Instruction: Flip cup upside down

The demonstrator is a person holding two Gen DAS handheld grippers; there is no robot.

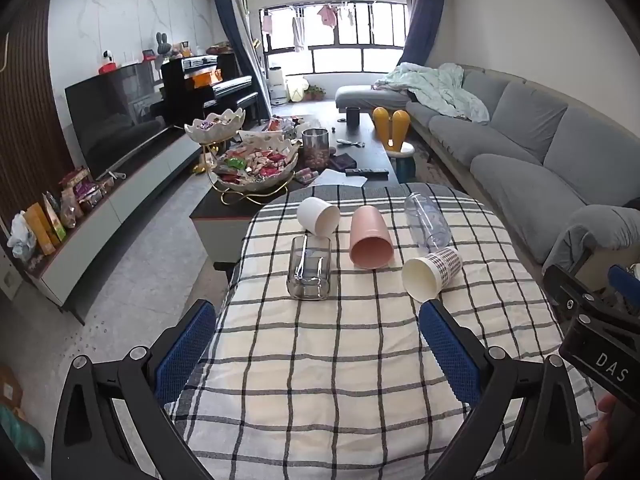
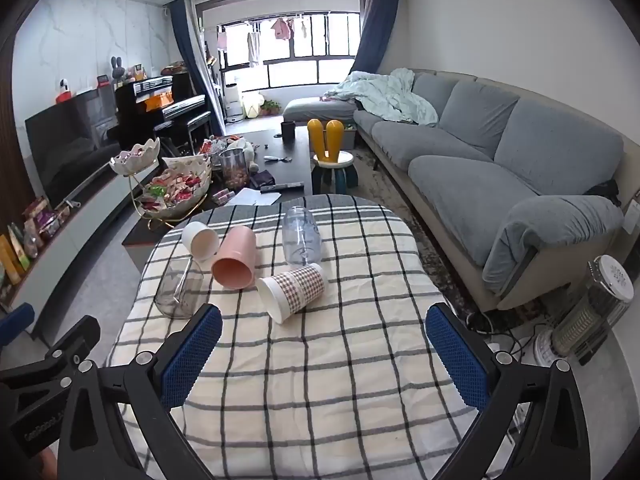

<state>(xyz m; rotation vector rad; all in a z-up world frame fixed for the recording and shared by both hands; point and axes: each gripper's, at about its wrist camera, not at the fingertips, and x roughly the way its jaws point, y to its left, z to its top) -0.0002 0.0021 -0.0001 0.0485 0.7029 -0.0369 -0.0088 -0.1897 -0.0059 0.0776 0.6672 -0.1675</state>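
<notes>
Several cups lie on their sides on the checked tablecloth [image 1: 340, 360] [image 2: 320, 380]: a white cup [image 1: 318, 216] [image 2: 201, 240], a pink cup [image 1: 370, 238] [image 2: 235, 258], a clear glass mug [image 1: 309, 268] [image 2: 179, 288], a clear plastic cup [image 1: 427, 220] [image 2: 301, 234] and a plaid paper cup [image 1: 432, 272] [image 2: 294, 290]. My left gripper [image 1: 318, 352] is open and empty, short of the cups. My right gripper [image 2: 324, 354] is open and empty, just short of the plaid cup; part of it shows at the right of the left wrist view [image 1: 592, 320].
Behind the table stands a dark coffee table [image 1: 360, 152] [image 2: 280, 156] with snack bowls [image 1: 256, 168] [image 2: 176, 196] and a jar. A grey sofa [image 1: 520, 152] [image 2: 500, 160] runs along the right. A TV [image 1: 116, 116] is at the left. A heater [image 2: 592, 312] stands right on the floor.
</notes>
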